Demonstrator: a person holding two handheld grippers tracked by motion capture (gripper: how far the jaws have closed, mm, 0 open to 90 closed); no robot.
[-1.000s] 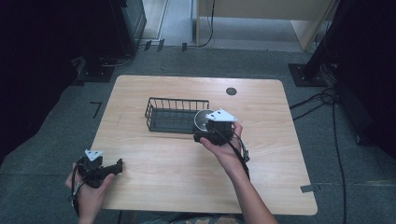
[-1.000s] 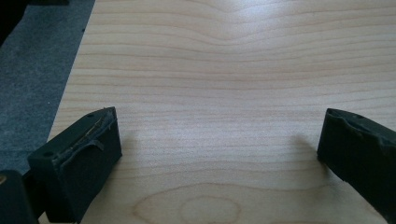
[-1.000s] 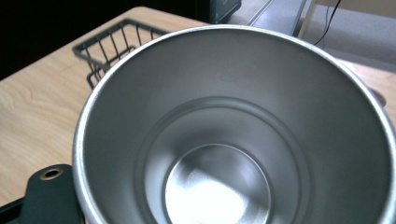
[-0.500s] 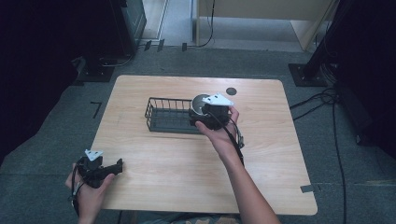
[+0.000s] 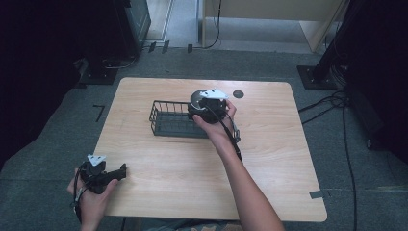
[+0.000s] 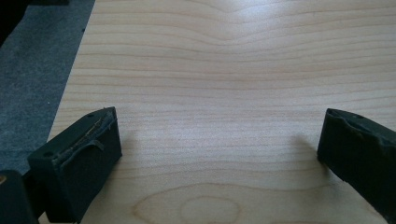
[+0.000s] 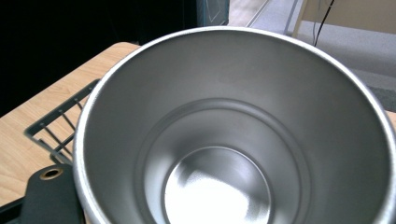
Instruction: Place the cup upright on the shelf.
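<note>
The right gripper (image 5: 204, 109), jaws closed on a steel cup (image 7: 233, 135), holds it at the right end of the wire basket (image 5: 168, 120), its open mouth facing the gripper's camera. Compared with half a second earlier, cup and gripper sit slightly farther from the person, over the basket's rim. The left gripper (image 5: 118, 172), jaws wide apart and holding nothing, rests unmoved at the near left corner of the wooden table (image 5: 269, 159). A dark round mark (image 5: 237, 94) lies near the table's far edge.
</note>
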